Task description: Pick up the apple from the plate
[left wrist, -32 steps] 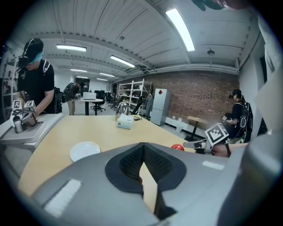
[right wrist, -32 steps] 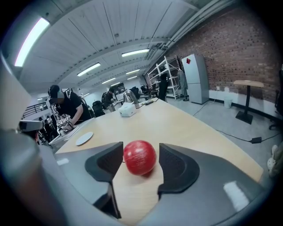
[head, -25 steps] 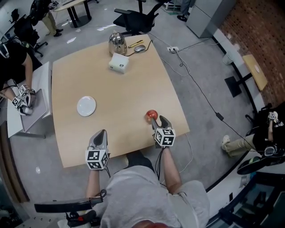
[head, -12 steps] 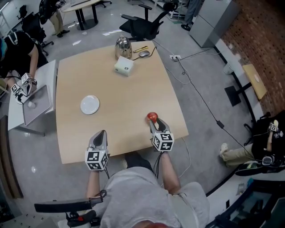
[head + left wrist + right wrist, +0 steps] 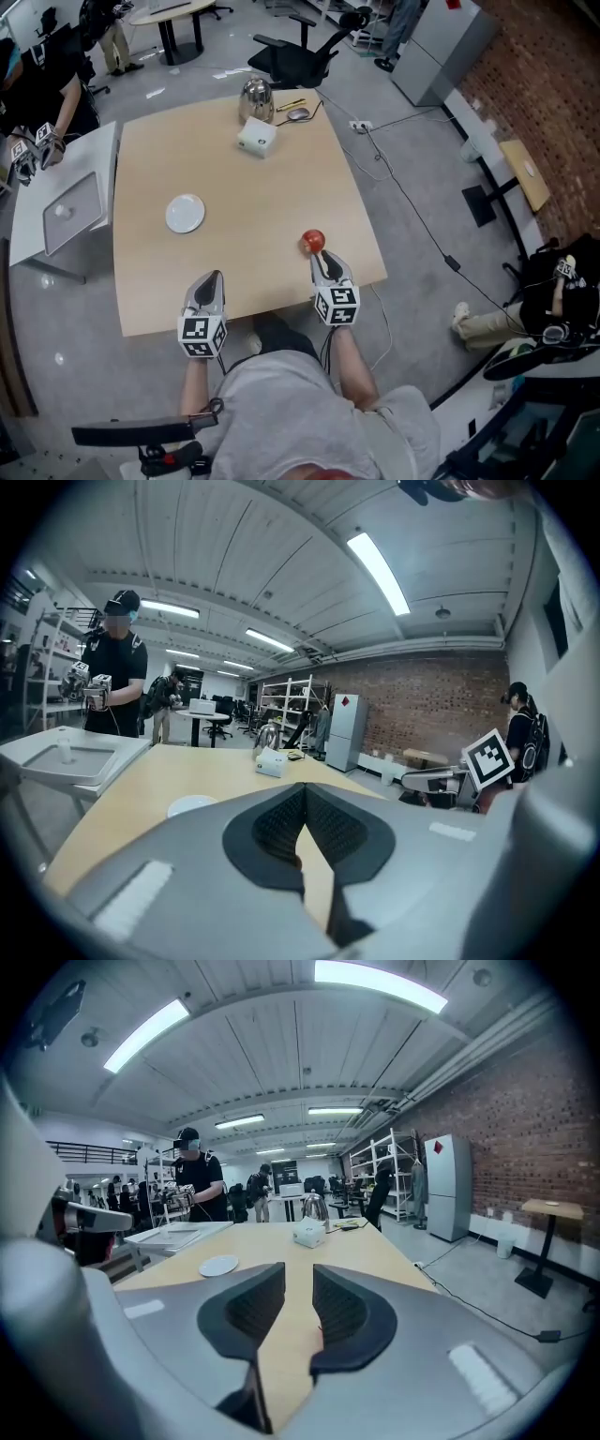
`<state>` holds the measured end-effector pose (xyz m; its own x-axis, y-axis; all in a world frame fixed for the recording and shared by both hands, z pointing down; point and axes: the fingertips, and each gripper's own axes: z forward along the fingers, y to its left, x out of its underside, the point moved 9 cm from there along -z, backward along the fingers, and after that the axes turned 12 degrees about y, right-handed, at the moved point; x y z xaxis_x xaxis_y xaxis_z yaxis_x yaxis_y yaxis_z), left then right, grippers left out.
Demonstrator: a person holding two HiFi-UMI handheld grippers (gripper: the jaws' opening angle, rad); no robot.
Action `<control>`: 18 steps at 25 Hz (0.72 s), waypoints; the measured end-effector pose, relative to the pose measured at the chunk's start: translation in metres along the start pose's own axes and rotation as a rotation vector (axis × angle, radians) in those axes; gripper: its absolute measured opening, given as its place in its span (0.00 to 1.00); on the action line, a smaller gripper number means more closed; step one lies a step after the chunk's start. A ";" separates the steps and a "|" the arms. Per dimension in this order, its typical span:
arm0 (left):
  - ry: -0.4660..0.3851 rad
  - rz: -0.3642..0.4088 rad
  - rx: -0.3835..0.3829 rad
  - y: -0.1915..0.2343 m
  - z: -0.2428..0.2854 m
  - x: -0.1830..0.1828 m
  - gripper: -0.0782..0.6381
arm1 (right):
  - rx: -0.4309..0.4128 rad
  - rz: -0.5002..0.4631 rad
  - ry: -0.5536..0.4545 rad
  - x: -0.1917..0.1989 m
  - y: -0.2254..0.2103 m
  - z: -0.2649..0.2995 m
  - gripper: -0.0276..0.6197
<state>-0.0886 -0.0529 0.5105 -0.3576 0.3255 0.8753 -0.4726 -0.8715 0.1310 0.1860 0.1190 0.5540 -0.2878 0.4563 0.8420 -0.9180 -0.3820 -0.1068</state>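
So the apple (image 5: pixel 313 241) isn't on the plate (image 5: pixel 185 213) at all. It's sitting on the bare table (image 5: pixel 262 197) near the front right edge, with the empty plate well off at about 10 o'clock from it. The right gripper (image 5: pixel 322 258) is just behind the apple, which is at roughly 11 o'clock off its tips. Its jaws have just been closing and now stand a narrow gap apart, and through that gap I only see tabletop, so it isn't holding anything. The left gripper (image 5: pixel 216 277) is over the front edge of the table with its tips pressed together, also empty. A kettle (image 5: pixel 255 97) and a white box (image 5: pixel 256 137) sit at the far side.
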 end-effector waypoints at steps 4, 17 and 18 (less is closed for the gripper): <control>-0.023 0.030 0.011 -0.013 -0.006 -0.002 0.14 | 0.003 -0.011 -0.021 0.000 0.005 -0.018 0.16; -0.053 0.017 0.031 -0.024 -0.022 0.004 0.14 | -0.001 -0.042 -0.077 0.003 0.024 -0.053 0.08; -0.053 0.018 0.031 -0.025 -0.023 0.004 0.14 | 0.000 -0.045 -0.080 0.003 0.025 -0.055 0.08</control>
<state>-0.0973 -0.0212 0.5002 -0.3223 0.2910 0.9008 -0.4414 -0.8880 0.1289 0.1477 0.1549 0.5249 -0.2239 0.4075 0.8854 -0.9295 -0.3626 -0.0682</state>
